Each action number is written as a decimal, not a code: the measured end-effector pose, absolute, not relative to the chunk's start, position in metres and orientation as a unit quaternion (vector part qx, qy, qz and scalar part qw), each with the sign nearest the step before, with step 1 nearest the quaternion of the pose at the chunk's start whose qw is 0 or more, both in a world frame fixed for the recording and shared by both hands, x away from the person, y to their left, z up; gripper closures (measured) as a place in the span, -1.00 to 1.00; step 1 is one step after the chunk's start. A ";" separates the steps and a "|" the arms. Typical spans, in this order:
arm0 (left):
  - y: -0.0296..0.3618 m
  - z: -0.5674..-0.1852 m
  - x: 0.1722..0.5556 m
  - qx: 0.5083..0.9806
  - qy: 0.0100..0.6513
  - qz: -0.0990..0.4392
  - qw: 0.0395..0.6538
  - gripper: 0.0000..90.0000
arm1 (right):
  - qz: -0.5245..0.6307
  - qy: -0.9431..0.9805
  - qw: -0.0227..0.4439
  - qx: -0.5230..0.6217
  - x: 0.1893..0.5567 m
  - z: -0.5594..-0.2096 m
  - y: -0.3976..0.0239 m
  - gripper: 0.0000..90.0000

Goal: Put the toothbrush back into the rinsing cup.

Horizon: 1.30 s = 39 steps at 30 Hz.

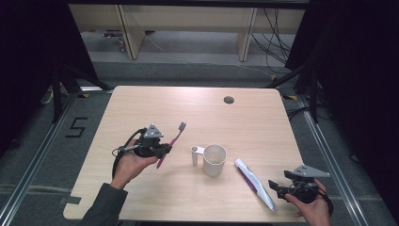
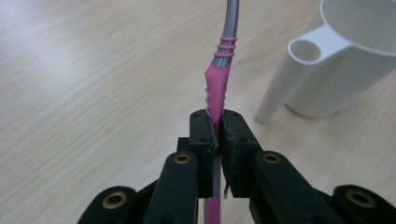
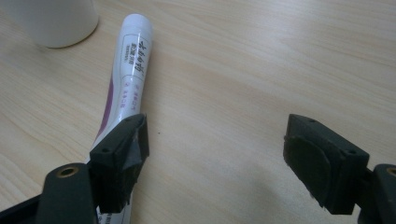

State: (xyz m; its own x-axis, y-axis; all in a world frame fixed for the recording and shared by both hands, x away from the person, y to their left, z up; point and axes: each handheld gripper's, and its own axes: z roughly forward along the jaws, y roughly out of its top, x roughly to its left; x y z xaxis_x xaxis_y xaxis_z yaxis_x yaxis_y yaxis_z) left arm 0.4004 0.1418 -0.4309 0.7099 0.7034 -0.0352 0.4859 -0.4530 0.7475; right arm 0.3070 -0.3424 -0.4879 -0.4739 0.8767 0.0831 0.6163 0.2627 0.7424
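Observation:
A pink and grey toothbrush (image 1: 171,141) is held off the table by my left gripper (image 1: 165,150), whose jaws are shut on its handle (image 2: 215,95); the bristle head points away toward the table's far side. A white cup (image 1: 214,160) with a tube-shaped handle (image 2: 299,70) stands just right of that gripper. A white and purple toothpaste tube (image 1: 254,182) lies flat right of the cup. My right gripper (image 1: 277,187) sits at the tube's near end, jaws wide open; its left jaw rests over the tube (image 3: 133,65), and nothing is between the pads.
The wooden table (image 1: 197,108) has a round cable hole (image 1: 228,100) near its far edge. Beyond the table stand wooden furniture legs and loose cables on the floor. Dark stands flank both sides.

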 end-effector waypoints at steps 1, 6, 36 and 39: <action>0.142 -0.431 0.400 0.835 0.356 0.145 0.394 0.84 | 0.370 0.779 0.182 0.472 0.308 -0.488 -0.344 -0.48; 0.144 -0.431 0.400 0.804 0.372 0.158 0.436 0.84 | 0.371 0.778 0.181 0.473 0.309 -0.488 -0.344 -0.48; 0.125 -0.417 0.391 0.699 0.363 0.184 0.588 0.84 | 0.371 0.769 0.170 0.492 0.306 -0.487 -0.342 -0.48; 0.121 -0.413 0.390 0.695 0.356 0.185 0.596 0.84 | 0.369 0.778 0.179 0.476 0.308 -0.487 -0.345 -0.48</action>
State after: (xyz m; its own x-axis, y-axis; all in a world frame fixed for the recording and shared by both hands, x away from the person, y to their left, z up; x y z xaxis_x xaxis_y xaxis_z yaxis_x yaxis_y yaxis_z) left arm 0.3899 0.1214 -0.4127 0.6777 0.7158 -0.1681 0.2755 -0.0353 0.9607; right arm 0.3085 -0.3454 -0.4872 -0.4830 0.8726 0.0720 0.6085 0.2755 0.7442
